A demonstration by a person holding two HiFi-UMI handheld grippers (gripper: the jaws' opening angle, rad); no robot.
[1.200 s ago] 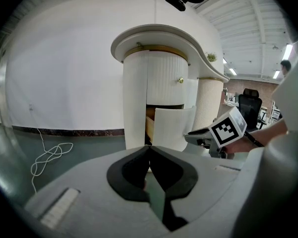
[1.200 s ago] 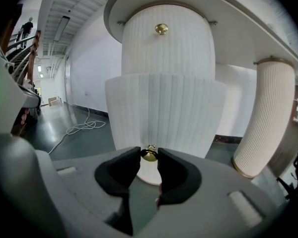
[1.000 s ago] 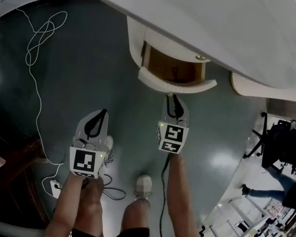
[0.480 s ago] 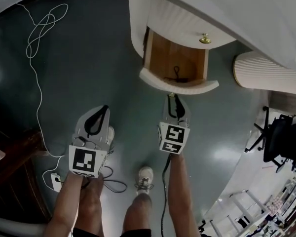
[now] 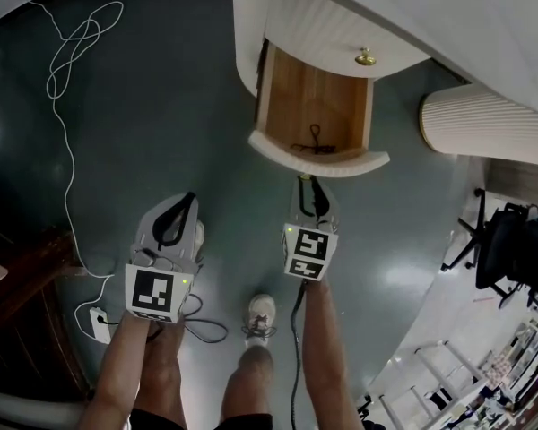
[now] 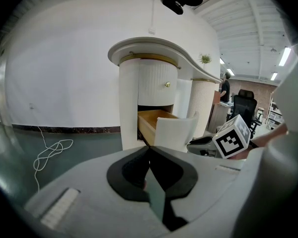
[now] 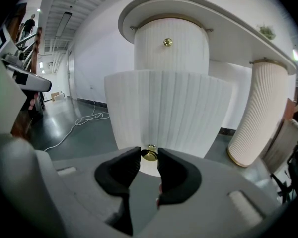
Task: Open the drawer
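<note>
- Head view: a dark grey-green floor fills the scene. A loose white cable loops down its left side, and a white desk with a curved top crosses the far edge.
- Beneath the desk the drawer stands pulled out toward the person, its bare wooden inside in full view. Its curved white drawer front is at the near end.
- A small dark looped thing lies inside near the front, perhaps a cord; it is too small to tell.
- The right gripper has its tips up against the middle of the drawer front.
- The left gripper hangs over the floor to the left, well apart from the drawer.
- A shoe shows on the floor at the near edge, between the person's two forearms.
- Left gripper view: a plain white wall stands behind. This gripper's jaws are pressed together tip to tip with nothing between them.
- Beyond them the open drawer juts from the fluted pedestal. The right gripper's marker cube is near on the right.
- Right gripper view: the ribbed drawer front fills the middle.
- The two dark pads stand part-way apart and clamp the drawer knob, a small brass button caught between their tips and touching both.
- Above it an upper knob sits on the closed drawer over the open one.
- A fluted column stands to the right.
</note>
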